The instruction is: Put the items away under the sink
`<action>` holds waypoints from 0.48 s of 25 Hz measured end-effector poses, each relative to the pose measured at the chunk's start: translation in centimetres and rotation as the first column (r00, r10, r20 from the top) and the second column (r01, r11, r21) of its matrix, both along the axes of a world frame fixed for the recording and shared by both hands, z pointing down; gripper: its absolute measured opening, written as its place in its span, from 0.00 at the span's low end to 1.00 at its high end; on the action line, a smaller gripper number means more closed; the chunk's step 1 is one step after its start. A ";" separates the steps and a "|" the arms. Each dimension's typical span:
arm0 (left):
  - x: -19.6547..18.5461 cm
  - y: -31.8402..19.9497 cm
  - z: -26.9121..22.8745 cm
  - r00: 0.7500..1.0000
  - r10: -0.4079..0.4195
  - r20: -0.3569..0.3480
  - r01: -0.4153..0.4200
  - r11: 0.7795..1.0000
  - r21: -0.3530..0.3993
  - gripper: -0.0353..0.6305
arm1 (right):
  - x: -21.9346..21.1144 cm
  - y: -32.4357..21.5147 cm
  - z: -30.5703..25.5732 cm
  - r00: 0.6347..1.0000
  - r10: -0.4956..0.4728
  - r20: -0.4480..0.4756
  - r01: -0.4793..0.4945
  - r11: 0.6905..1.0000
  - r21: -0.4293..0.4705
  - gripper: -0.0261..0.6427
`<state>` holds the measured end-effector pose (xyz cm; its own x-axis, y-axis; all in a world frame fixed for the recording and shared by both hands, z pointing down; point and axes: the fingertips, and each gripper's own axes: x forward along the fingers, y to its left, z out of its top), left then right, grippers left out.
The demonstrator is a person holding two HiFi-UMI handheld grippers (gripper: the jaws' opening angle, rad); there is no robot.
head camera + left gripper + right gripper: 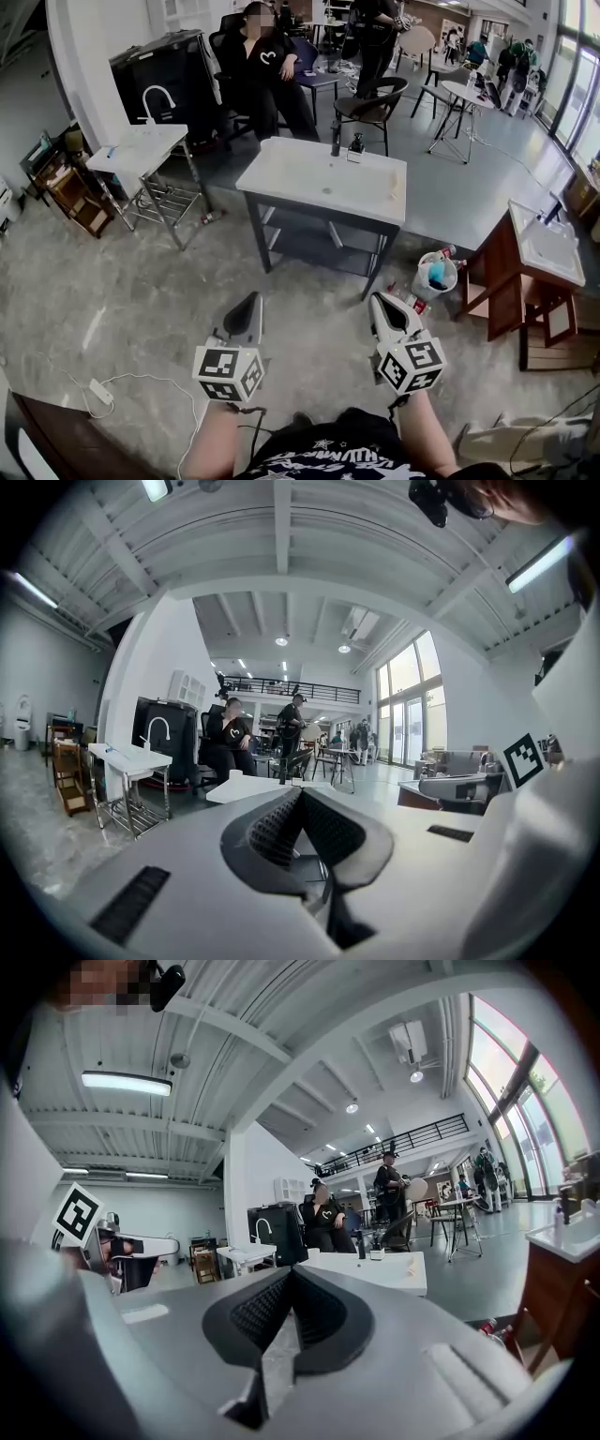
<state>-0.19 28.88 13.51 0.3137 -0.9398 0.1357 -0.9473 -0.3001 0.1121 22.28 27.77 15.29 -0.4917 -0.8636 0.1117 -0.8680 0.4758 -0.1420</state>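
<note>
A white sink (323, 178) on a dark frame stands ahead of me on the grey floor, with an open shelf (314, 248) beneath it. A dark faucet (336, 139) and a small dispenser (356, 148) stand at its back rim. To its right on the floor are a white bucket (436, 275) with something blue inside and some bottles (412, 300). My left gripper (249, 305) and right gripper (380, 305) are held side by side in front of me, well short of the sink, both shut and empty. The sink (244, 789) shows past the left jaws, and the sink (375, 1269) past the right jaws.
A second white sink on a wire stand (141, 150) is at the left, a wooden vanity (534, 253) at the right. A person sits on a chair behind the sink, with tables and chairs beyond. A power strip (101, 392) with a cable lies on the floor at lower left.
</note>
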 end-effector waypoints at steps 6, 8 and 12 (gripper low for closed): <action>-0.4 -0.6 1.0 1.000 0.011 -0.001 -0.011 1.000 -0.019 0.07 | 0.1 0.1 0.8 1.000 0.021 -0.017 -0.021 1.000 -0.018 0.04; -0.2 -0.8 1.3 1.000 0.013 0.000 -0.013 1.000 -0.017 0.07 | 0.5 -0.2 0.5 0.999 0.034 0.014 -0.034 0.999 -0.002 0.04; 0.1 -1.9 1.8 1.000 0.007 0.000 -0.007 1.000 -0.018 0.07 | 1.1 -1.8 0.8 0.997 0.043 0.066 -0.044 0.999 0.018 0.04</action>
